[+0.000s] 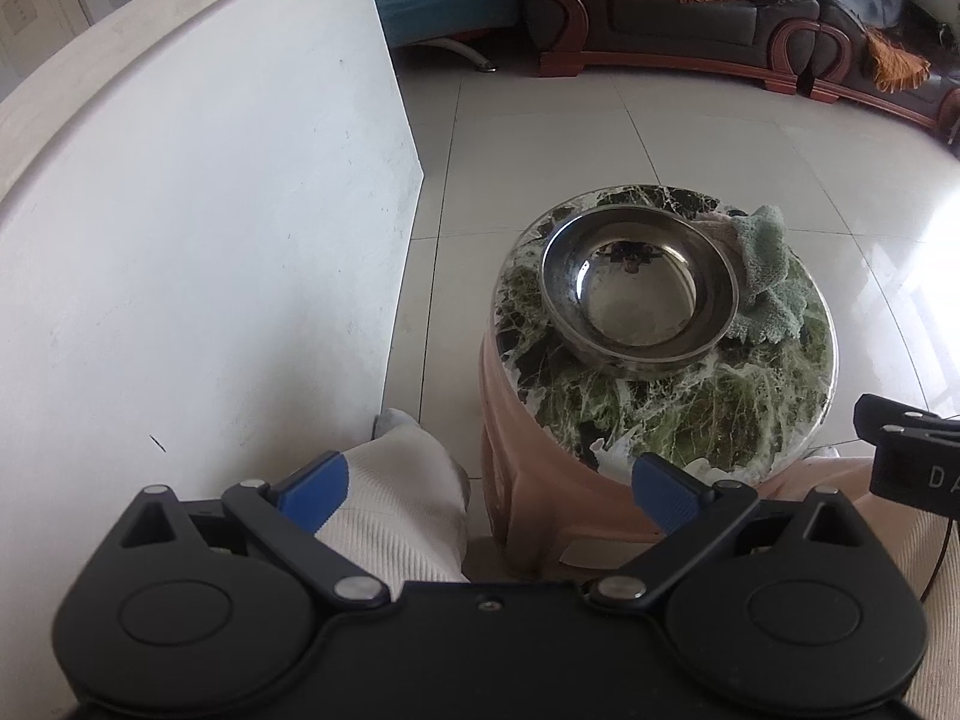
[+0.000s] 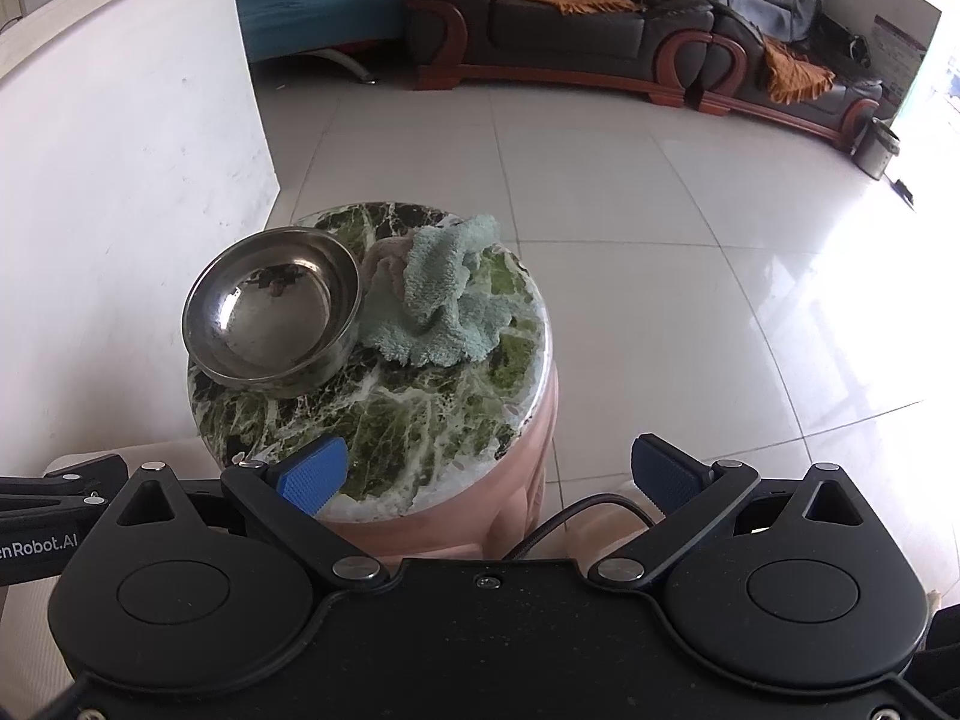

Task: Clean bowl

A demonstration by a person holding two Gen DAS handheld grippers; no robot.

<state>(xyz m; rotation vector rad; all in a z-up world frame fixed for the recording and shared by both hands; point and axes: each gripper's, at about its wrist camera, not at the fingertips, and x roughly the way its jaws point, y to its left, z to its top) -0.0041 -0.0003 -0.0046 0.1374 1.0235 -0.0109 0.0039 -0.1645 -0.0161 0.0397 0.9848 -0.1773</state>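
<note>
A steel bowl (image 1: 639, 285) (image 2: 273, 315) stands upright and empty on a round green marble top (image 1: 690, 414) (image 2: 420, 414) over a pink stool. A crumpled pale green cloth (image 1: 765, 267) (image 2: 438, 306) lies against the bowl's right side, over a pinkish rag. My left gripper (image 1: 489, 495) is open, held back from the stool's near edge with nothing between its blue pads. My right gripper (image 2: 489, 477) is open too, hovering short of the marble top's near right edge, well short of the cloth.
A white wall panel (image 1: 198, 252) (image 2: 120, 168) rises close on the left. A person's knee in pale trousers (image 1: 402, 510) sits beside the stool. Glossy tiled floor (image 2: 690, 252) spreads right and ahead. A dark leather sofa (image 2: 600, 30) with orange throws lines the far side.
</note>
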